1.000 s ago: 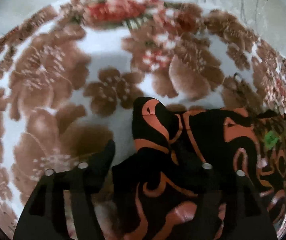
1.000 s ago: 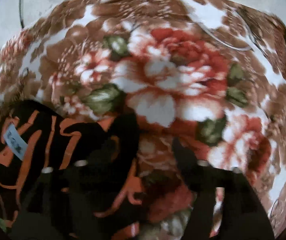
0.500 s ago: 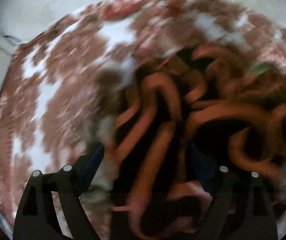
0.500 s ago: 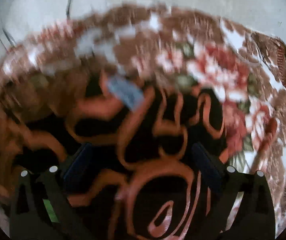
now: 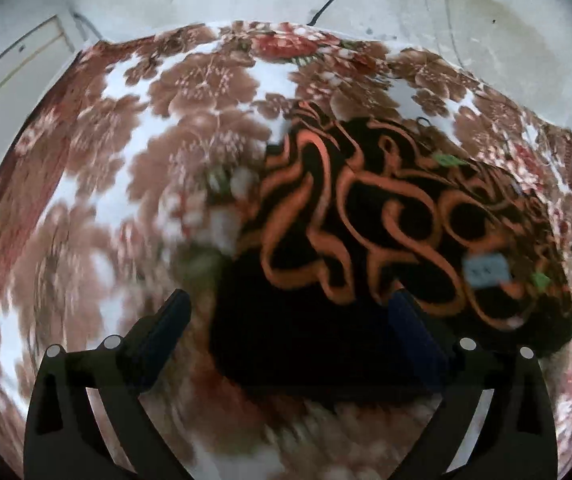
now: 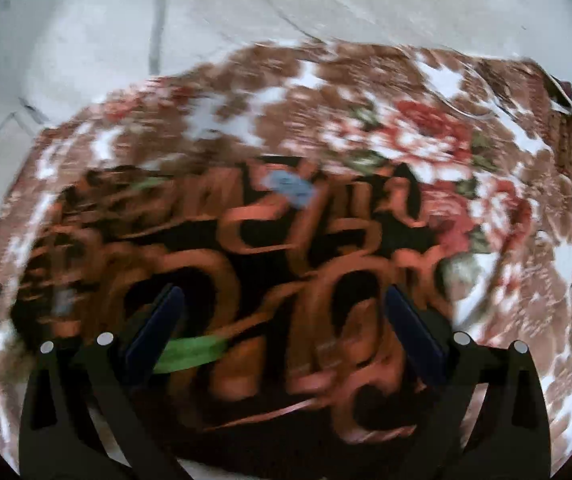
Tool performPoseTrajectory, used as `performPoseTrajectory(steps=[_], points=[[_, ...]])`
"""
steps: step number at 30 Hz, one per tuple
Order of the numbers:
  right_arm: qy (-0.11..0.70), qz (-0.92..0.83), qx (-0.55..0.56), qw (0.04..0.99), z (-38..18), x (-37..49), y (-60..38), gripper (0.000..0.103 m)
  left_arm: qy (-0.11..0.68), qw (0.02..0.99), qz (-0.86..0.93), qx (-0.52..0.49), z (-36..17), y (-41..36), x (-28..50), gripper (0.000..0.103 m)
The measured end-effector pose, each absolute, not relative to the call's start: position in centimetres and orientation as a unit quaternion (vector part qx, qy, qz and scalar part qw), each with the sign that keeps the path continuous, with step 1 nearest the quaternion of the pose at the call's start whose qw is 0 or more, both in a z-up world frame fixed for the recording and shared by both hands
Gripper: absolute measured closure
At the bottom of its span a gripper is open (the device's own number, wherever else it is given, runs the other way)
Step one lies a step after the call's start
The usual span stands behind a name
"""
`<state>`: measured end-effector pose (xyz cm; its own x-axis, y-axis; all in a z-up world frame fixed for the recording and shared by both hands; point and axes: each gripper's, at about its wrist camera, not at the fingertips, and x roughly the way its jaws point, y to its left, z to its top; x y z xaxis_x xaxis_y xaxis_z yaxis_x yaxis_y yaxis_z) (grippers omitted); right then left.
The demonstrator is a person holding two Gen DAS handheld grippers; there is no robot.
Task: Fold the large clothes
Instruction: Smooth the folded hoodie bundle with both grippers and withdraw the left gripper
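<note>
Black-orange garment [image 5: 386,216] lies folded on floral blanket [image 5: 189,92]; left tool [image 5: 290,316] and right tool [image 6: 281,308] spread apart, empty. Next fold judged to require regrasp of edge.

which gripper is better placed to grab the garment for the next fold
Left, probably. The left gripper is open astride the black and orange garment's clear left edge; the right gripper is open over its blurred middle.

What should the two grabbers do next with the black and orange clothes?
Probably lower both and pinch the near edge of the black and orange garment. It lies bunched on the flowery blanket, and the left gripper and right gripper both hang open above it, holding nothing.
</note>
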<state>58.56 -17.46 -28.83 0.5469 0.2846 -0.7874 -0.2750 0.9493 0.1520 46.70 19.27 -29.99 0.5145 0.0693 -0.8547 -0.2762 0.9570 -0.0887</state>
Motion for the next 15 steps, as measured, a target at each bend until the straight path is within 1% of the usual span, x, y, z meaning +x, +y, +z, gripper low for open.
performPoseTrajectory(steps=[8, 12, 15], points=[[0.43, 0.224, -0.046, 0.873, -26.5, 52.4, -11.3, 0.005, 0.466, 0.87, 0.12, -0.106, -28.5, 15.9, 41.0, 0.006], [0.428, 0.241, -0.067, 0.868, -26.5, 51.3, -10.4, 0.005, 0.452, 0.876, 0.122, -0.119, -28.8, 16.1, 39.5, 0.006], [0.429, 0.239, -0.087, 0.867, -27.0, 51.7, -10.2, 0.005, 0.448, 0.876, 0.112, -0.137, -30.1, 16.0, 39.4, 0.006]])
